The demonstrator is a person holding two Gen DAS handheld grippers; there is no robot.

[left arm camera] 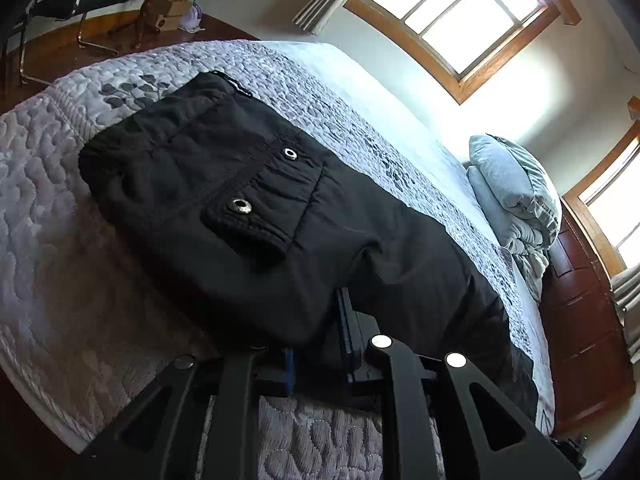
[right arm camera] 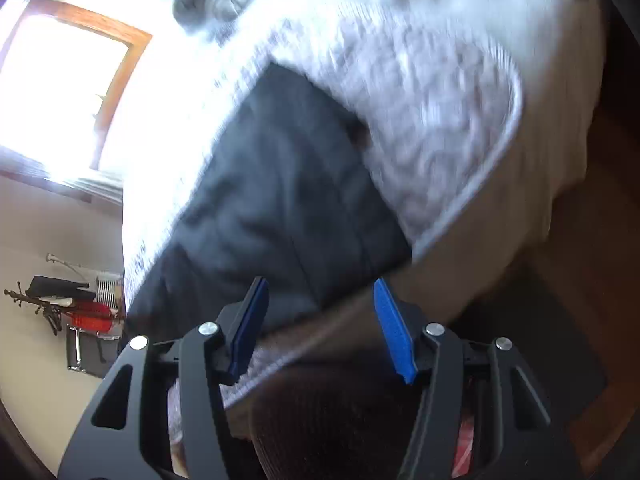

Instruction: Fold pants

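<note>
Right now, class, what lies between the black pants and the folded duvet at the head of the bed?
Only bare quilted bedspread separates the black pants from the folded duvet, seen in the left wrist view.

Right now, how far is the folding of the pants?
The black pants lie on the quilted bed, seemingly doubled, pocket flap on top. The left tongs sit nearly shut at the near edge of the cloth; a grip is unclear. The right tongs are open, holding nothing. At least one fold across the length seems left.
</note>
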